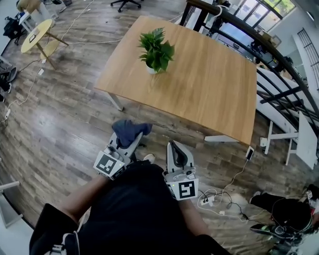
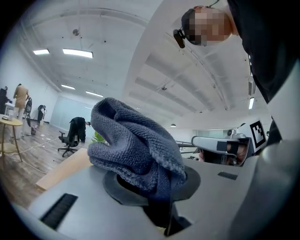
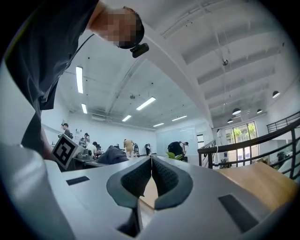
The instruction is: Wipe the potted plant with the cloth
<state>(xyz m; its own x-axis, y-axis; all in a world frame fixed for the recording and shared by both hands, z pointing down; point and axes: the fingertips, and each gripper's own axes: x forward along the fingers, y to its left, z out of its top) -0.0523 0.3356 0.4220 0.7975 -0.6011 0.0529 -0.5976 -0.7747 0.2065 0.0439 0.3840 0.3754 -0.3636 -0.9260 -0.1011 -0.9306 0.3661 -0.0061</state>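
The potted plant (image 1: 156, 50), green leaves in a small white pot, stands on the far left part of the wooden table (image 1: 209, 84). Both grippers are held close to the person's body, short of the table's near edge. My left gripper (image 1: 130, 138) is shut on a bunched blue-grey cloth (image 1: 129, 129), which fills the left gripper view (image 2: 136, 150) above the jaws. My right gripper (image 1: 173, 146) is shut with nothing between its pads (image 3: 164, 176). A few plant leaves show far ahead past the cloth (image 2: 97, 137) and past the right jaws (image 3: 174, 155).
A round yellow side table (image 1: 37, 34) and an office chair (image 1: 127, 2) stand at the far left. A dark railing (image 1: 269, 45) runs behind the table. A power strip with cables (image 1: 209, 200) lies on the floor at the right. A white desk (image 1: 304, 139) stands at the right edge.
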